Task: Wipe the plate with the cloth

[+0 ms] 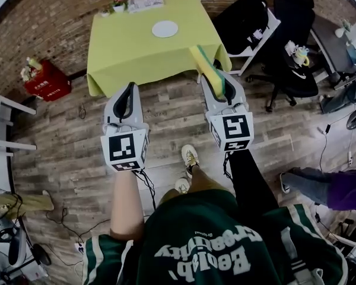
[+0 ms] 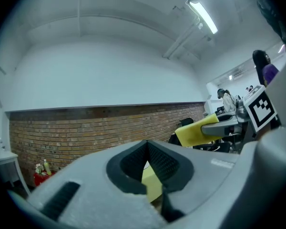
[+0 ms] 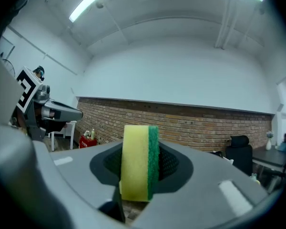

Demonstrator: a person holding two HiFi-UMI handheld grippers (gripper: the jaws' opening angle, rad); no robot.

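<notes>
Though closed, right gripper [image 3: 137,174] (on sponge [image 3: 135,147])

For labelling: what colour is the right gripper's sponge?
Sponge: yellow with a green side; clearest in right gripper view.

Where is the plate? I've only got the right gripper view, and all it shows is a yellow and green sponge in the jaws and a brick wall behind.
Observer: The head view shows the white plate lying on the table with the yellow-green cloth, ahead of the person.
Operator: Is the right gripper over it?
Observer: No. The right gripper and its sponge are at the table's near right corner, short of the plate.
Operator: And the left gripper?
Observer: The left gripper has its jaws together on nothing. It is held beside the right one, over the wooden floor.
</notes>
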